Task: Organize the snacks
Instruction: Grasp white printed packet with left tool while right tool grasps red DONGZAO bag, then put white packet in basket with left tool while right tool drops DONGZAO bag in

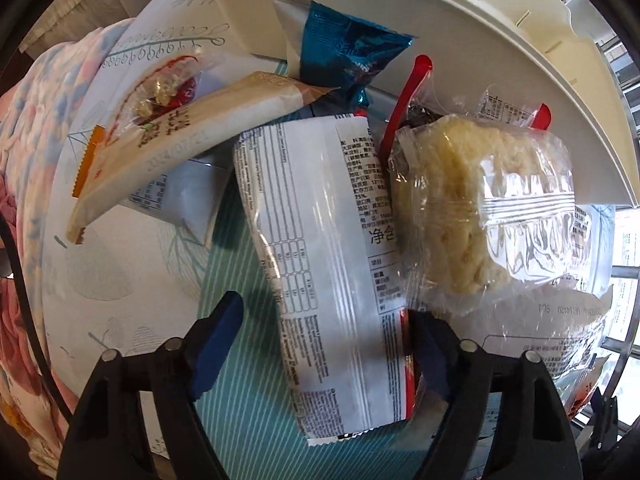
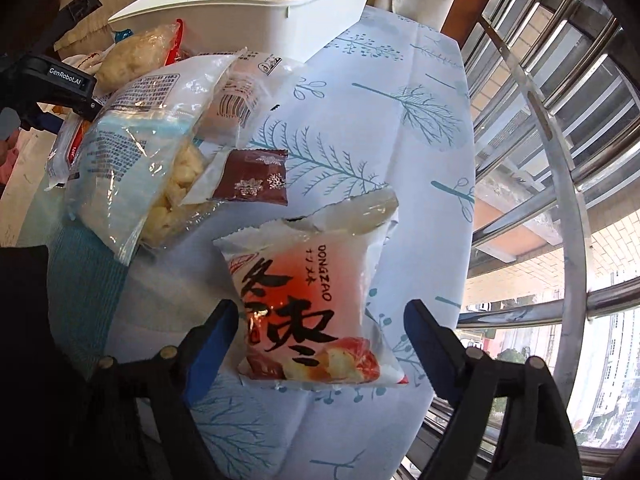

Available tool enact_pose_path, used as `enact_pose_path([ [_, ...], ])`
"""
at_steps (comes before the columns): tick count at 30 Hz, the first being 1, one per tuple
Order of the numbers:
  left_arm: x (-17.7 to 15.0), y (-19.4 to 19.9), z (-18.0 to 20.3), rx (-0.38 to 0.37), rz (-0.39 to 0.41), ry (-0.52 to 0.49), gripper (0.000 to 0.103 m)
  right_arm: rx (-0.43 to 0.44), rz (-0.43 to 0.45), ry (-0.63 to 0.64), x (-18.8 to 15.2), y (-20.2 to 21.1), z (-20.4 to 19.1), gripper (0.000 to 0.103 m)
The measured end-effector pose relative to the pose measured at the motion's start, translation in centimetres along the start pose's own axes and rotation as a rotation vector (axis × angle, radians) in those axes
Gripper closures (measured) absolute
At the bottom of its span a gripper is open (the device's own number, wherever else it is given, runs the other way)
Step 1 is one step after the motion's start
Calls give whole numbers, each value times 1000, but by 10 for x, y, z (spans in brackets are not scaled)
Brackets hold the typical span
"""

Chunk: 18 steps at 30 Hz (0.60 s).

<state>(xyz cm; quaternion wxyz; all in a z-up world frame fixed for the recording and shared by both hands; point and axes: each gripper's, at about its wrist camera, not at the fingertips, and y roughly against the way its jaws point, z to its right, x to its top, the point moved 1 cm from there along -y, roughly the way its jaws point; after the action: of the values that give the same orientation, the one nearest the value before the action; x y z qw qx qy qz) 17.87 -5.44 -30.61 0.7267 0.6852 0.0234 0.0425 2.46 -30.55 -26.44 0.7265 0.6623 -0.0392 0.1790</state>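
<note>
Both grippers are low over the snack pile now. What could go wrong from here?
1. The left gripper straddles the white printed packet, but its right finger sits against the clear noodle bag; closing may pinch both.
2. The orange DONGZAO pouch between the right gripper fingers is torn open on top; squeezing or tilting might spill it.
3. That pouch lies near the table edge by the railing, so a nudge could drop it.

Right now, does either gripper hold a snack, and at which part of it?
Nothing is held yet. The left gripper straddles the lower end of the white packet; the right gripper straddles the orange DONGZAO packet. Pads are not pressing.
</note>
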Motion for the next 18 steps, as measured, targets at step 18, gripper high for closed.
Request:
enact_pose_path([
  [18, -18, 2, 17, 10, 19, -10, 49, 133, -34, -79, 2, -4, 18, 49],
])
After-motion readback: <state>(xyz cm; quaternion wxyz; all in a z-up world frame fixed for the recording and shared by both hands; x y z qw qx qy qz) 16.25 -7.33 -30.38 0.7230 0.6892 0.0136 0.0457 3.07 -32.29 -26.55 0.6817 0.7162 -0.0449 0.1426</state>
